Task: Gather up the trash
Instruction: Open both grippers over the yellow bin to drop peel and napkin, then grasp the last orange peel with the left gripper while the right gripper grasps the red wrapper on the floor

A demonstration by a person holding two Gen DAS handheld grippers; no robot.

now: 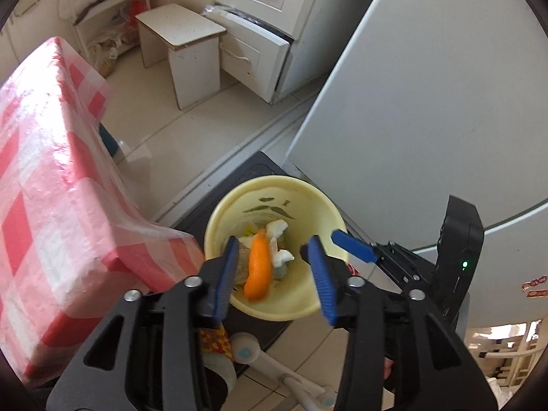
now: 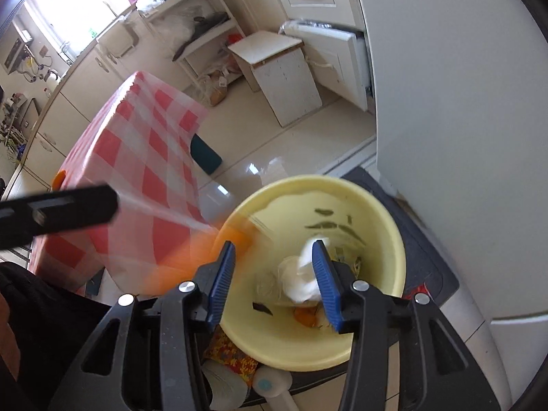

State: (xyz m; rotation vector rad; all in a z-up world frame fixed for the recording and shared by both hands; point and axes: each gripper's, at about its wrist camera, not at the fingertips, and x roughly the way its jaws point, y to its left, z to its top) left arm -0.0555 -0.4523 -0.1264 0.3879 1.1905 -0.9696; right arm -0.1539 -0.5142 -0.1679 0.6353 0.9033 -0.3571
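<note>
Item: pale yellow round plastic waste bin, standing on a dark floor mat beside a tall white appliance and near a table under a red-and-white checked plastic cloth. Contents: orange curved strip of peel, in mid-air or just landing between the blue pads; crumpled white tissue resting on mixed scraps lower down. Left gripper: over the bin mouth, jaws part open, nothing pressed between them. Right gripper: also over the bin, jaws part open, pads clear of the tissue; an orange blur crosses its left finger, too smeared to identify. Handling, as judged: the peel looks light, limp and somewhat slick, best pinched across its middle width; the tissue looks weightless, soft and compressible, taking a grip anywhere on its bulk. The bin appears rigid and light and could tip if knocked at the rim.
</note>
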